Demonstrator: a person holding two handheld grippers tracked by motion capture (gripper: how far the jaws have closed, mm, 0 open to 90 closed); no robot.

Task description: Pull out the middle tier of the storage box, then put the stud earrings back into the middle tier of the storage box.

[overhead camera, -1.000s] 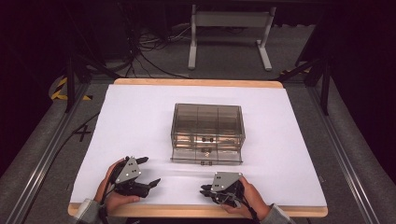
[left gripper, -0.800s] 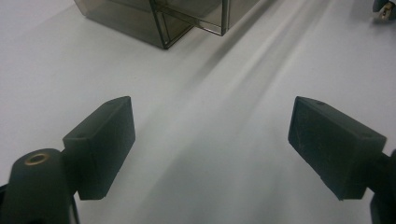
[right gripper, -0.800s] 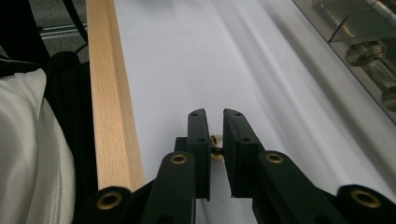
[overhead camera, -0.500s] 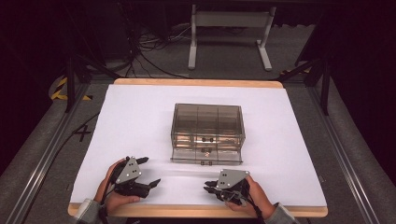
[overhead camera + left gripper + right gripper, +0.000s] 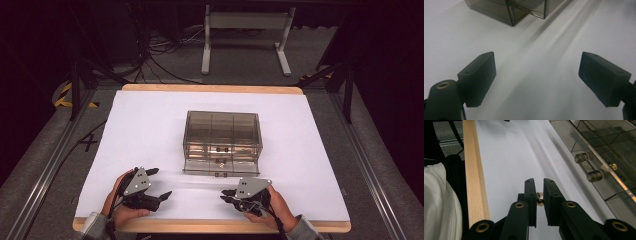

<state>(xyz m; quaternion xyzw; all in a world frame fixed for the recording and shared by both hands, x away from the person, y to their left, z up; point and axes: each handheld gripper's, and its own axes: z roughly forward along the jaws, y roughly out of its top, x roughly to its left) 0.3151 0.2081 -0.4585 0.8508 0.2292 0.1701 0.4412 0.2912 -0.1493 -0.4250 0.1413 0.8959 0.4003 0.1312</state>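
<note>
Two grippers: left gripper (image 5: 159,183) jaws spread, empty; right gripper (image 5: 539,192) jaws pinching small brass-tipped piece (image 5: 539,198). Drawer organizer (image 5: 222,141) at 12 o'clock. Risk: piece slips from shallow pinch, rolls off bench (image 5: 150,120).

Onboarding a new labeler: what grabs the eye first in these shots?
The smoky clear drawer box in the middle of the white table, bottom drawer slightly pulled out. Near the front edge, the left gripper has its fingers spread wide, while the right gripper pinches a small brass-coloured piece.

Dark room, grey floor (image 5: 240,60), metal stand (image 5: 245,22), tangled cables (image 5: 155,55).
</note>
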